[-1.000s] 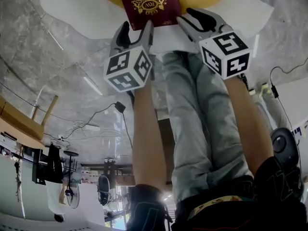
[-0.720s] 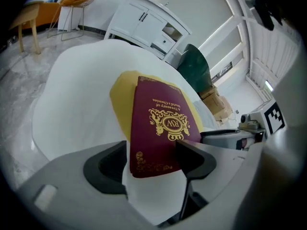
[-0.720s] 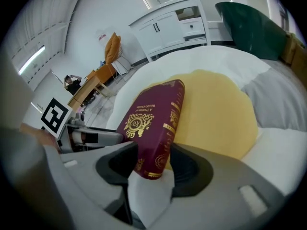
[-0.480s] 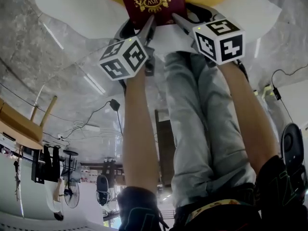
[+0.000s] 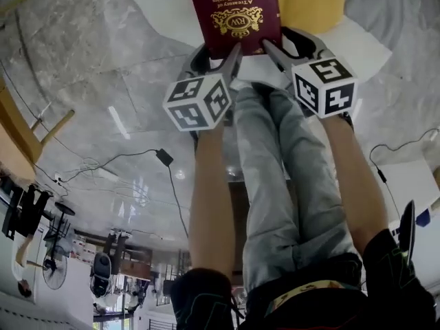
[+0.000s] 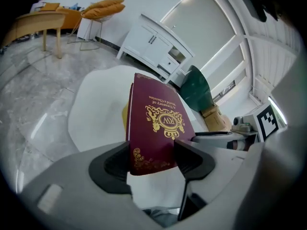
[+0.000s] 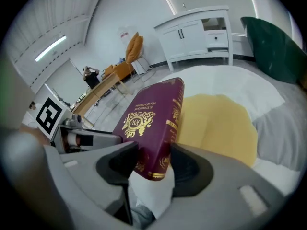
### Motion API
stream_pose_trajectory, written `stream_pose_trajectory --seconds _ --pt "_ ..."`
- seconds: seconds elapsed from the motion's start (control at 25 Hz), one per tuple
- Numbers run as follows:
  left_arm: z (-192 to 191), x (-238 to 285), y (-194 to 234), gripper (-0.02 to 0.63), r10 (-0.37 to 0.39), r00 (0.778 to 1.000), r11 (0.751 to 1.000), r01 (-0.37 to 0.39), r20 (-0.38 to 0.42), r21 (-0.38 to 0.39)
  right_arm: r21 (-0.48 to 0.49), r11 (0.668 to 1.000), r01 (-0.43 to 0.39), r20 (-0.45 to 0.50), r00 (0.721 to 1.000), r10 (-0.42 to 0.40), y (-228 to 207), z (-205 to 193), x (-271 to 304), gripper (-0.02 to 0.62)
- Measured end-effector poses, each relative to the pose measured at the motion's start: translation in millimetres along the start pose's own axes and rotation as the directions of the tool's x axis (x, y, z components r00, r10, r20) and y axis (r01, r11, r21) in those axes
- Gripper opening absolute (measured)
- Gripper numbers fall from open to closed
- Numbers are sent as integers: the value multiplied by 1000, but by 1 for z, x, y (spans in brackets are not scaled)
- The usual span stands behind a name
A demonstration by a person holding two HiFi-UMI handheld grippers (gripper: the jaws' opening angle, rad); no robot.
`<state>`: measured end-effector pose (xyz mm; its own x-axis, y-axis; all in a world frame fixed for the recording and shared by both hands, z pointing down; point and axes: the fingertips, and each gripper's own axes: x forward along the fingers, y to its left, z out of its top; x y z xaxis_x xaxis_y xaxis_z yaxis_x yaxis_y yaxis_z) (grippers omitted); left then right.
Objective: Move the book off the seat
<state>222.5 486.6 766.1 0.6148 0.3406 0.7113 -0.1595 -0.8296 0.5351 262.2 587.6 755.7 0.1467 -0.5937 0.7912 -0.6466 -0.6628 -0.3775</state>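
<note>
Maroon book [image 5: 237, 16] held upright by its lower edge over the white seat [image 5: 161, 2], near the yellow cushion [image 5: 309, 2]: left gripper [image 5: 218, 52] clamps the covers, while the right gripper [image 5: 287, 41] jaws are closing on the spine corner, apparently already touching, to share the lift.

My left forearm [image 5: 210, 198] and right forearm [image 5: 354, 184] reached straight out, side by side. My left gripper [image 5: 218, 50] had its jaws clamped on the lower edge of the book [image 5: 237, 12]. My right gripper [image 5: 285, 43], just beside it, had the same edge between its jaws, and they were closing on it.
</note>
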Motion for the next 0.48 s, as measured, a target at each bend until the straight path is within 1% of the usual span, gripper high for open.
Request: stream_pose_trajectory --seconds 0.12,0.2,0.28,0.36,0.48 --pt "14 -41 -6 287 51 994 997 -45 98 -61 -96 994 -42 26 999 45 30 25 -20 206" --pt "22 -67 -8 285 91 983 992 -75 160 -105 -163 984 -79 39 996 86 50 42 -30 205" --pt "31 -96 -1 284 126 972 985 -100 196 -140 -204 972 -117 42 991 128 76 56 -34 204" --pt "45 -128 15 282 164 957 979 -127 241 -161 -247 956 -157 51 983 175 109 75 -30 201" --pt "59 -180 45 282 227 923 965 -169 312 -202 -322 924 -206 61 970 237 168 99 -21 201"
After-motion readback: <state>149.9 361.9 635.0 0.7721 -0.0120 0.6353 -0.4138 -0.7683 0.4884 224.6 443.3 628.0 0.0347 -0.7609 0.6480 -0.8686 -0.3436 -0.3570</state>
